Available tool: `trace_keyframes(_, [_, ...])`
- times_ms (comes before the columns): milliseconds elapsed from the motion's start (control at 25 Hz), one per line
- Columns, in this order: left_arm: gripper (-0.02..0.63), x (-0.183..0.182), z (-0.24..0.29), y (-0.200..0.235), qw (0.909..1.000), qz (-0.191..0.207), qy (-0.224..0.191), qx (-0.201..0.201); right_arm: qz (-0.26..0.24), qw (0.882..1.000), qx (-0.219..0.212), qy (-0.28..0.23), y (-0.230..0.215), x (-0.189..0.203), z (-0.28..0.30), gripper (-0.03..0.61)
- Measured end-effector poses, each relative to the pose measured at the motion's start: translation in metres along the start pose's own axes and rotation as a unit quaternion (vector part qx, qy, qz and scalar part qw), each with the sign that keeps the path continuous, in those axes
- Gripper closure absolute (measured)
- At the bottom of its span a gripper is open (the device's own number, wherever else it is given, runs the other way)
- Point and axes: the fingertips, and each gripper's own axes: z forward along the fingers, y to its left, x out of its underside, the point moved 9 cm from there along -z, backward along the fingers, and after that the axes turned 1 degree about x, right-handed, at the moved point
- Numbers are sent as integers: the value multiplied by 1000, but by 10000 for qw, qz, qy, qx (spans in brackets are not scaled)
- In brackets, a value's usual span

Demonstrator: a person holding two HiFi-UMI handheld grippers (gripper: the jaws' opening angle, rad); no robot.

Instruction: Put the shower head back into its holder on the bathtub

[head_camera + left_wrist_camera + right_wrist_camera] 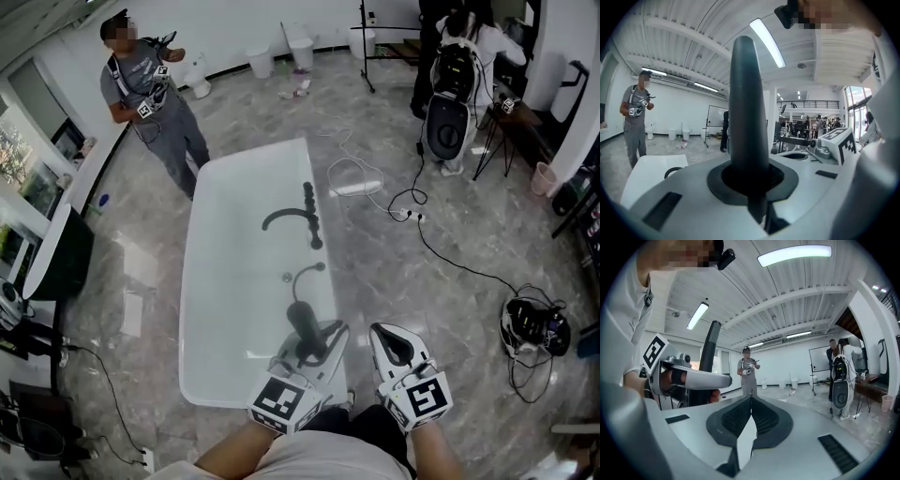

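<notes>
In the head view the white bathtub lies ahead, with a black curved faucet and a row of black knobs on its right rim. Over the tub's near right corner my left gripper is shut on the dark shower head. In the left gripper view its dark handle rises upright from between the pads of my left gripper. My right gripper hangs just to the right, shut and empty, its pads meeting. The right gripper view also shows the left gripper and the handle.
A person with grippers stands past the tub's far left corner. Cables and a helmet-like device lie on the floor to the right. Another person and white bins are at the back. A black stool stands at the left.
</notes>
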Motion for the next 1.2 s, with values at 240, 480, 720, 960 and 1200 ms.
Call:
trace_keyframes(240, [577, 0, 11, 27, 9983, -261, 45, -519, 44, 9977, -632, 249, -18, 18, 50, 565])
trace_keyframes(480, [577, -14, 40, 46, 9890, -398, -3, -1426, -30, 9859, -1575, 559, -57, 33, 95, 565])
trace_keyframes(720, [577, -28, 41, 64, 9729, -603, -112, -2231, -310, 9679, -2376, 762, -70, 42, 137, 565])
trace_keyframes(960, [577, -32, 14, 67, 9668, -565, -70, -2490, -362, 9563, -2700, 1064, -47, 75, 155, 565])
trace_keyframes(1200, [577, -20, -8, 81, 9666, -552, -96, -2503, -656, 9545, -2616, 1275, -21, 119, 169, 565])
